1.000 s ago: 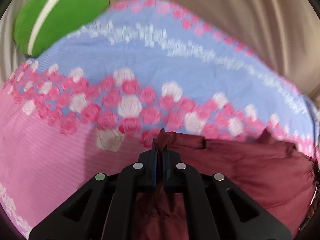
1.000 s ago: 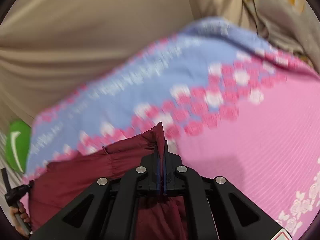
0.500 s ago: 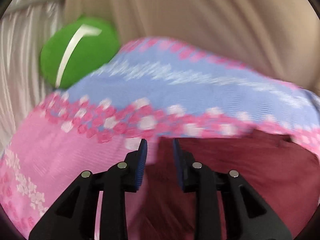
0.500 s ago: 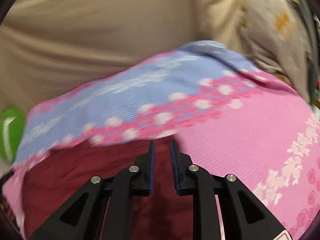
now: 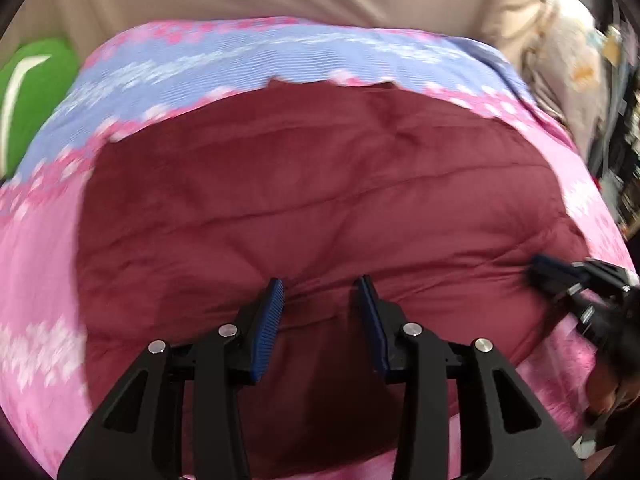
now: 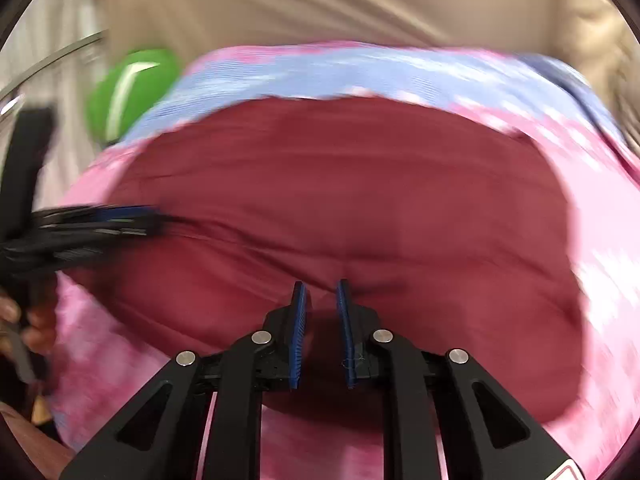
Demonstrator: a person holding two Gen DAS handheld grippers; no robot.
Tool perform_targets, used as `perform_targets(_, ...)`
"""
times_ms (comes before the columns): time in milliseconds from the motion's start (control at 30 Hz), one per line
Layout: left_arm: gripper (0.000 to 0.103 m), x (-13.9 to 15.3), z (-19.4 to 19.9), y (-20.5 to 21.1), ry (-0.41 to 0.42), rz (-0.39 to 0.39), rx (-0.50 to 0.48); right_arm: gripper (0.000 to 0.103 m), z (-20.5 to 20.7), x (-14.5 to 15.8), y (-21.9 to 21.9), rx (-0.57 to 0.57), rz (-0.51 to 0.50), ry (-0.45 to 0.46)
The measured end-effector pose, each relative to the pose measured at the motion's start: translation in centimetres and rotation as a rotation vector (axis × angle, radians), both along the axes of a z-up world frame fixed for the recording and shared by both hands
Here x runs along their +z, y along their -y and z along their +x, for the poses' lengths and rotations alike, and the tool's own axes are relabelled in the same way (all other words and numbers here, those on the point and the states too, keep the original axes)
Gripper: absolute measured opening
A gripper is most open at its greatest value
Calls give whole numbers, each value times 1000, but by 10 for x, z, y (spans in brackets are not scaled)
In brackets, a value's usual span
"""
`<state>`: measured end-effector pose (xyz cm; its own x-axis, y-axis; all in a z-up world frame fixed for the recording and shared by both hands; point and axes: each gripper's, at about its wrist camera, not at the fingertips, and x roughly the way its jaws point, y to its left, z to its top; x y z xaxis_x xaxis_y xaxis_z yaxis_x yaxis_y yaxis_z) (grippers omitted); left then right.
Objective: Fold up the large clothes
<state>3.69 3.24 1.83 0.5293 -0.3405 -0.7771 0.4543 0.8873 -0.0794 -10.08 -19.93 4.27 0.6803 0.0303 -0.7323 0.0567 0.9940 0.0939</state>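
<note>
One maroon garment [image 5: 320, 200] covers the pink bedspread [image 5: 36, 280].

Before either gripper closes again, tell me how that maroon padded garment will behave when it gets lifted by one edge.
The maroon garment would probably drape and sag, since it lies soft and creased on the pink bedspread. Its quilted seams suggest puffy filling, so likely light for its bulk. The smooth fabric may slip from a shallow pinch.

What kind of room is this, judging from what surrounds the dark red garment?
Probably a bedroom at home. The dark red garment lies on a pink and blue flowered bedspread, a green cushion sits at its far edge, and beige draped fabric hangs behind.
</note>
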Motion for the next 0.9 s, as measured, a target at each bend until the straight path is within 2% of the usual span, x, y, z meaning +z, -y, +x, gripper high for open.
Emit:
perform_targets(167, 37, -10, 1, -49, -40, 14, 110, 7, -35, -10, 77, -236, 28, -36)
perform_targets(233, 42, -13, -1, -60, 27, 125, 208, 3, -45, -14, 94, -290, 30, -38)
perform_targets(267, 53, -13, -2, -64, 32, 123, 223, 2, -44, -14, 95, -309, 20, -39)
perform_targets(367, 52, -12, -3, -72, -4, 60, 248, 5, -44, -5, 93, -367, -20, -44)
perform_targets(433, 51, -9, -3, -70, 7, 60, 241, 16, -34, 13, 81, -352, -36, 8)
perform_targets(533, 51, -6, -1, -62, 20, 55, 226, 16, -10, 43, 60, -258, -51, 112)
perform_targets(633, 51, -7, 8, -55, 25, 53, 220, 16, 23, 52, 53, -222, -56, 154)
perform_targets(700, 52, -8, 13, -53, 24, 48, 221, 16, 53, 43, 57, -226, -56, 131)
perform_targets(767, 53, -10, 18, -51, 20, 44, 221, 16, 66, 27, 70, -283, -41, 85)
perform_targets(833, 54, -12, 21, -52, 14, 33, 216, 6, 72, 6, 90, -342, -9, 44)
perform_targets(900, 56, -14, 23, -52, 9, 25, 213, 4, 66, -6, 102, -342, 62, 37)
